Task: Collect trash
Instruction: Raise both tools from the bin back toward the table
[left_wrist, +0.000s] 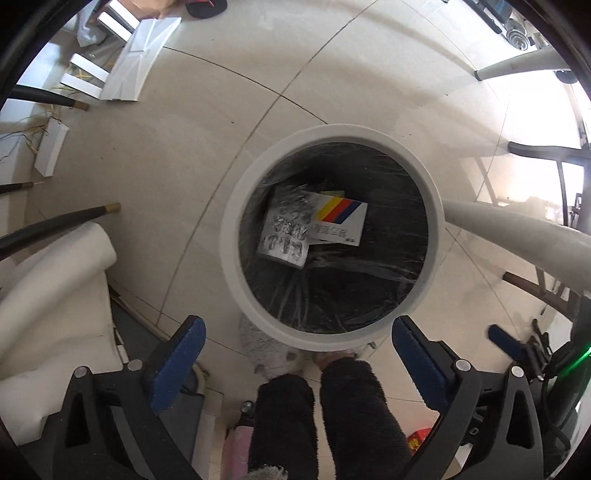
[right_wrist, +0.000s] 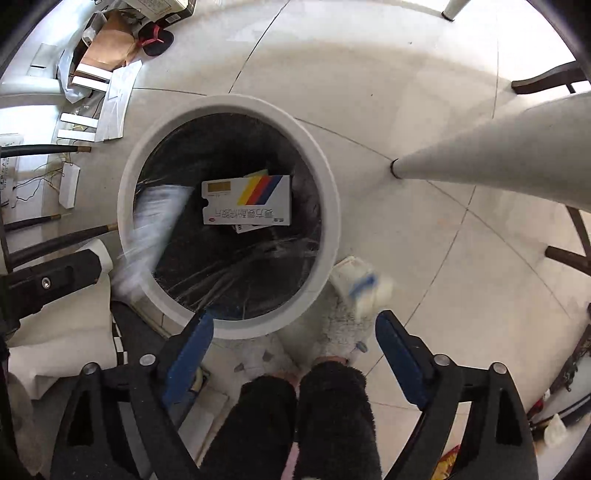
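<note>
Both over the round white bin with black liner (left_wrist: 236, 236): left gripper (left_wrist: 297, 343) spread wide and empty, right gripper (right_wrist: 293, 339) likewise. Striped white medicine box (right_wrist: 246, 201) down inside already; blurred silvery packet (right_wrist: 147, 236) caught mid-fall at the rim. Could clip that edge and spill onto the tiled floor (right_wrist: 369, 92).

A home: tiled floor (right_wrist: 369, 74), fuzzy slippers (right_wrist: 332, 332), chair legs (right_wrist: 546, 81).

Blue-padded black fingers (left_wrist: 192, 354), fuzzy black trousers (left_wrist: 317, 417)
</note>
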